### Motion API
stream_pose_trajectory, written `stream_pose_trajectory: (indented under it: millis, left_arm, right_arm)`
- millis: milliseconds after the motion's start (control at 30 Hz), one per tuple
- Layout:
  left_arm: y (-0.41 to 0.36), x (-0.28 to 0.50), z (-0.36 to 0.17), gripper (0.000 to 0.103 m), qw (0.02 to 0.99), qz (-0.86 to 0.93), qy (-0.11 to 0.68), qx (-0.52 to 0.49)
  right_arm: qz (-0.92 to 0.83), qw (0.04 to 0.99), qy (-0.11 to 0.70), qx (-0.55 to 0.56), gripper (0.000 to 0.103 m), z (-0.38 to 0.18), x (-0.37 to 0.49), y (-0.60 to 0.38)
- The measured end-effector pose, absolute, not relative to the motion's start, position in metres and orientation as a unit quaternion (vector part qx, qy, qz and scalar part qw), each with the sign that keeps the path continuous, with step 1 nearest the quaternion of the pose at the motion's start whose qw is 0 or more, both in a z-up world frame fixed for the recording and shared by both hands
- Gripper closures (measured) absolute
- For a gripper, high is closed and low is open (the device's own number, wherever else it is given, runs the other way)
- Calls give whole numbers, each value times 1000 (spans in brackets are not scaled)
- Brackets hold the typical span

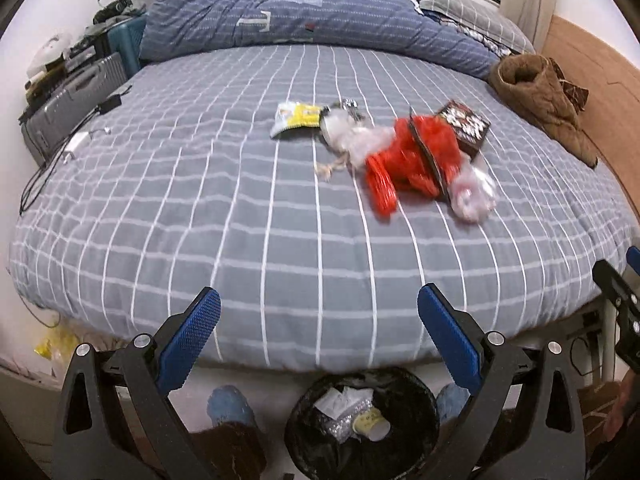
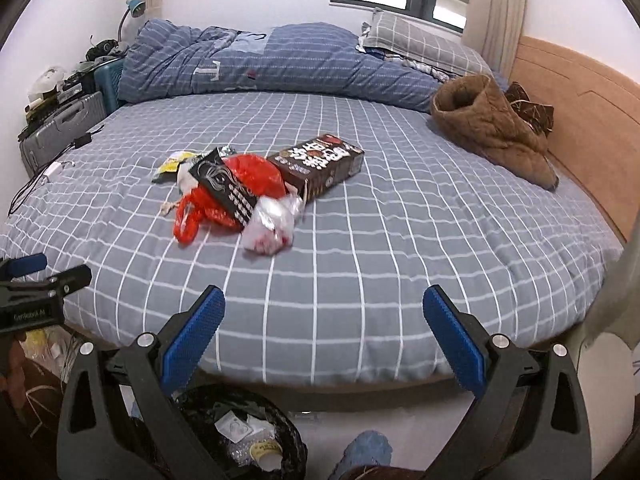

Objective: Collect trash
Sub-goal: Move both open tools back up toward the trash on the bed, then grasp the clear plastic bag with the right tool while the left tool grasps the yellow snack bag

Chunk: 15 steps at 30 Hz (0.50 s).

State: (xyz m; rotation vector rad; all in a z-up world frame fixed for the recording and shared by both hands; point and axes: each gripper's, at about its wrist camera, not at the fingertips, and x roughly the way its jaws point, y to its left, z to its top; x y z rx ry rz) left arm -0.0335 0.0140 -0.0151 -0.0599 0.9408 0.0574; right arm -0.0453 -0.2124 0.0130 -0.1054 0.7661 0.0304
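Trash lies in a pile mid-bed: a red plastic bag (image 1: pixel 408 160) (image 2: pixel 248 184), a dark brown carton (image 1: pixel 466 126) (image 2: pixel 320 164), a black packet (image 2: pixel 226 188), a clear plastic bag (image 1: pixel 472 196) (image 2: pixel 272 224) and a yellow-white wrapper (image 1: pixel 296 118) (image 2: pixel 174 164). A black bin (image 1: pixel 362 420) (image 2: pixel 240 436) holding some trash stands on the floor at the bed's near edge. My left gripper (image 1: pixel 320 312) is open and empty above the bin. My right gripper (image 2: pixel 324 312) is open and empty over the bed's near edge.
The bed has a grey checked sheet (image 1: pixel 240 220) (image 2: pixel 400 240), a blue duvet (image 1: pixel 320 16) at the far side and a brown garment (image 1: pixel 540 100) (image 2: pixel 492 128) at right. Suitcases (image 1: pixel 76 100) and cables (image 1: pixel 60 152) sit at left. A wooden headboard (image 2: pixel 580 120) is at right.
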Motion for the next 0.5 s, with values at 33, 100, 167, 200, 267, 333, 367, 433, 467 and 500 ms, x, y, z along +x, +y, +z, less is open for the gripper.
stream_pose_trajectory:
  millis: [33,100,167,200,267,333,367,433,467,500]
  left_arm:
    - [16,-27,-14,6,891,30,452,-28]
    - [20,-12,-11,6,893,35,448,-27]
    - [26,7,-10,6,893,40,447,-31]
    - [28,16,-10,6,893,41,448,-33]
    - [34,39,-11,6,893,46,446,-36]
    - [38,59,-12,6,893,49,446,-37]
    - [40,70,-13,6,893,51,446,-37]
    - [47,97,-16,6,894,55,443,-41]
    - [51,114,-18,6,893,57,443,-44]
    - [53,126,-20,6,893,59,443,-48]
  right_arm:
    - [17,926,374,-52,8,13,-41,-211]
    - [22,925,375,-53,8,12,-28,-207]
    - [26,925,376,-53,8,10,-16,-204]
    - [27,925,376,-53,8,9,-10,-203]
    - [29,924,377,-53,8,7,3,-200]
    - [32,924,378,-53,8,3,20,-196]
    - [32,923,379,-52,8,2,27,-196]
    - [35,923,381,-49,8,-1,43,-194]
    - [36,922,382,-48,8,-4,53,-193]
    - [38,922,383,-47,8,-8,63,-192]
